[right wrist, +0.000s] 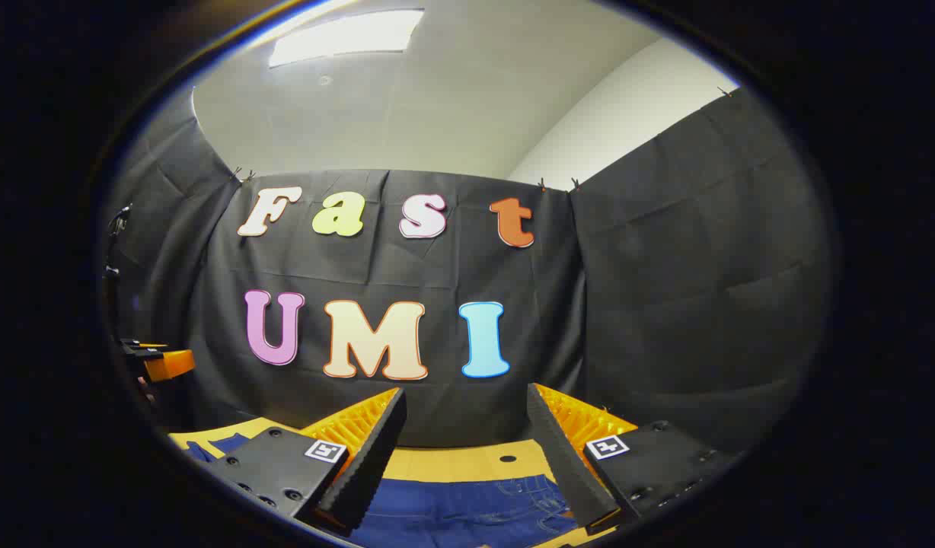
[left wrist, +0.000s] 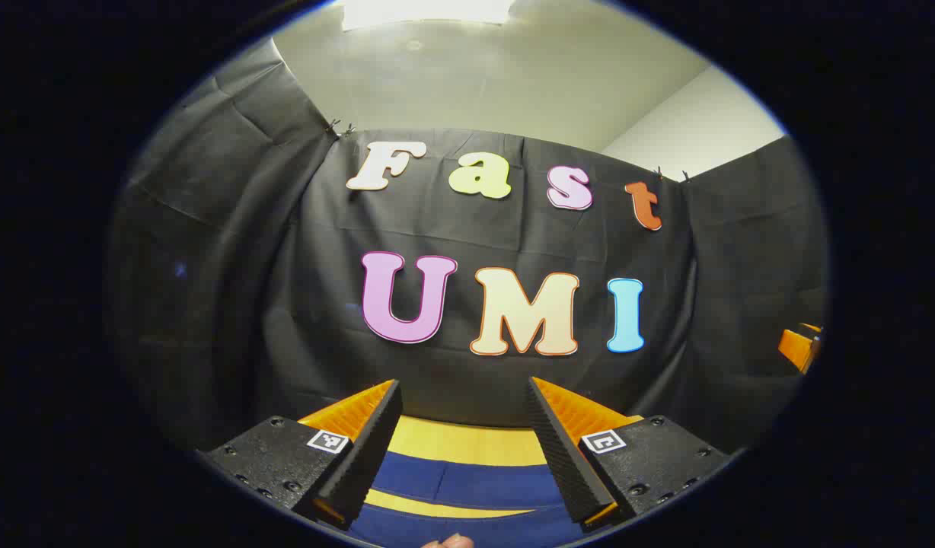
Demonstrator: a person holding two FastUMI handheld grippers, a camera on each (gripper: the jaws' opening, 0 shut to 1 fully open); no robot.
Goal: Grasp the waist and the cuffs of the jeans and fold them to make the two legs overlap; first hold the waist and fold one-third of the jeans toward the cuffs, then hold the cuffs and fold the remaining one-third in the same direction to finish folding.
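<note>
Your left gripper (left wrist: 464,426) and right gripper (right wrist: 467,434) gape released; jeans (right wrist: 460,514) at 6 o'clock lie unfolded, 0 folds done.

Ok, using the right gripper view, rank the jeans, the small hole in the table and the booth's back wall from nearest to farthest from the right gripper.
1. Jeans: right below the open right gripper.
2. Hole in the table: just past the jeans, slightly right.
3. Back wall: behind the table's far edge.
</note>
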